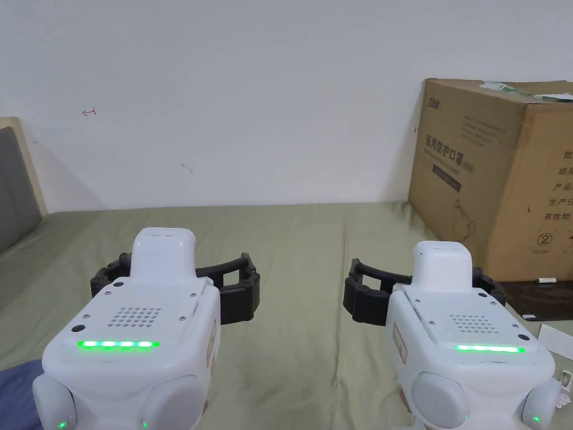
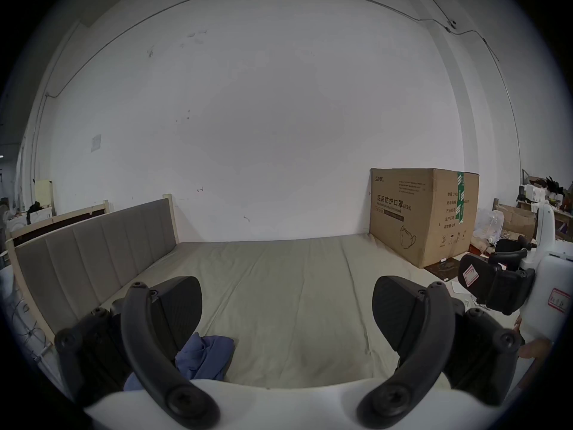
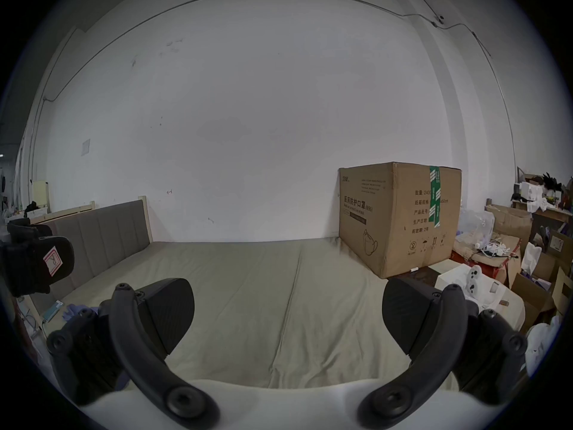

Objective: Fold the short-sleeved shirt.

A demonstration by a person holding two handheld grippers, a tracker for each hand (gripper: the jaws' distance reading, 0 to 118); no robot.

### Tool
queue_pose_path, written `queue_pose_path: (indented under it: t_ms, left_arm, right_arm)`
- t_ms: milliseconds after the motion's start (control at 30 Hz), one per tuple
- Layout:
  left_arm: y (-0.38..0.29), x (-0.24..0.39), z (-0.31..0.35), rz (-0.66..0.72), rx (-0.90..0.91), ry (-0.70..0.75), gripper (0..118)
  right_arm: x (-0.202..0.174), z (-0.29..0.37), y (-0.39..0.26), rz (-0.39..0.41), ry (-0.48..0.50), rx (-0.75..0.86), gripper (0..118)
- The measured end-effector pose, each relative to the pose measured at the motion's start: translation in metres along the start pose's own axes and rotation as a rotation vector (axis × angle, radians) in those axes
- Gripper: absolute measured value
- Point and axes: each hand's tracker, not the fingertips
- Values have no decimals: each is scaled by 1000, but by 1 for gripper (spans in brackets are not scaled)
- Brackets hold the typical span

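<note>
A crumpled blue shirt [image 2: 204, 357] lies on the green bed sheet [image 1: 302, 235] near the front left, just below and beside my left gripper's left jaw. A corner of the shirt [image 1: 17, 392] shows at the bottom left of the head view, and a bit of it [image 3: 74, 309] lies behind the right gripper's left jaw. My left gripper [image 1: 176, 269] hovers open above the sheet, jaws wide apart and holding nothing [image 2: 286, 297]. My right gripper [image 1: 425, 280] is level with it to the right, also open and holding nothing [image 3: 286, 294].
A large cardboard box [image 1: 492, 173] stands on the bed's far right corner against the white wall. A grey padded headboard [image 2: 93, 250] runs along the left side. Boxes and clutter [image 3: 511, 250] crowd the space right of the bed.
</note>
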Motion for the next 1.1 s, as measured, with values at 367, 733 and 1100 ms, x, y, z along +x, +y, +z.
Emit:
queue_pose_path:
  t_ms: [367, 733, 1100]
  left_arm:
    - [-2, 1, -1, 8, 0, 12, 112]
    - [-2, 5, 0, -14, 12, 13, 3]
    - [11, -1, -3, 23, 23, -39, 0]
  right_arm:
    - [-2, 2, 1, 24, -12, 9, 118]
    - [-3, 6, 1, 2, -115, 38, 1]
    - [6, 2, 11, -54, -44, 14, 0]
